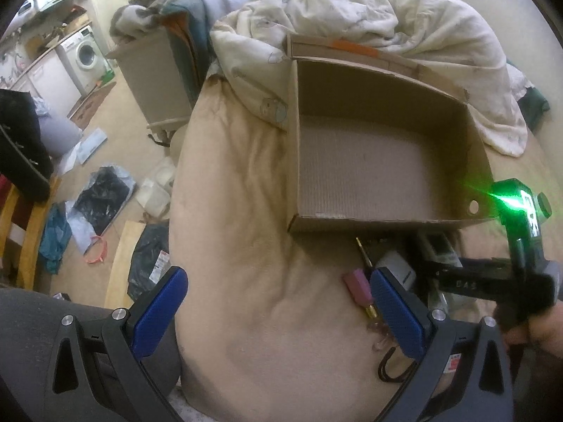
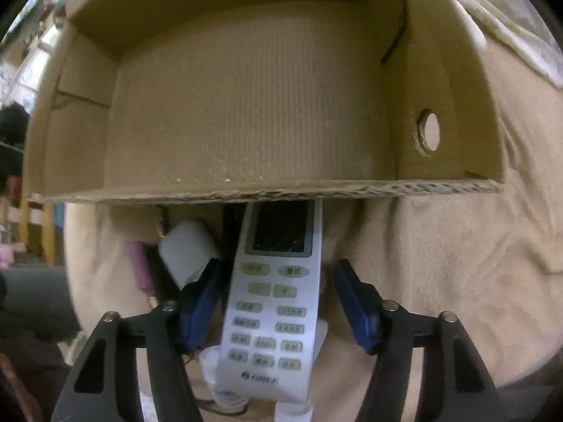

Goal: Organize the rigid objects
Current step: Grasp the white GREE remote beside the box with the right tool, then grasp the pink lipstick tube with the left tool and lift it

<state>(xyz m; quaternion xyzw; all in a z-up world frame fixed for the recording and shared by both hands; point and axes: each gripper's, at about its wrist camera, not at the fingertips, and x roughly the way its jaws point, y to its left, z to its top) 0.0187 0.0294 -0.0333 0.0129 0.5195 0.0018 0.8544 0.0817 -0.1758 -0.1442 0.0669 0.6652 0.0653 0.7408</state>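
**Over the remote, just short of the box**

Below my right gripper (image 2: 276,302) lies the white remote (image 2: 272,302), between my blue pads (image 2: 202,302) with a gap either side, nothing gripped. Its screen end reaches the near wall of the empty cardboard box (image 2: 267,188). My left gripper (image 1: 278,313) gapes wide over the beige blanket (image 1: 239,246), empty.

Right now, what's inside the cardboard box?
Nothing visible: the cardboard box shows a bare corrugated floor in both views. Its near wall hides only a thin strip of floor behind it. The remote, between the right gripper fingers, lies outside on the blanket.
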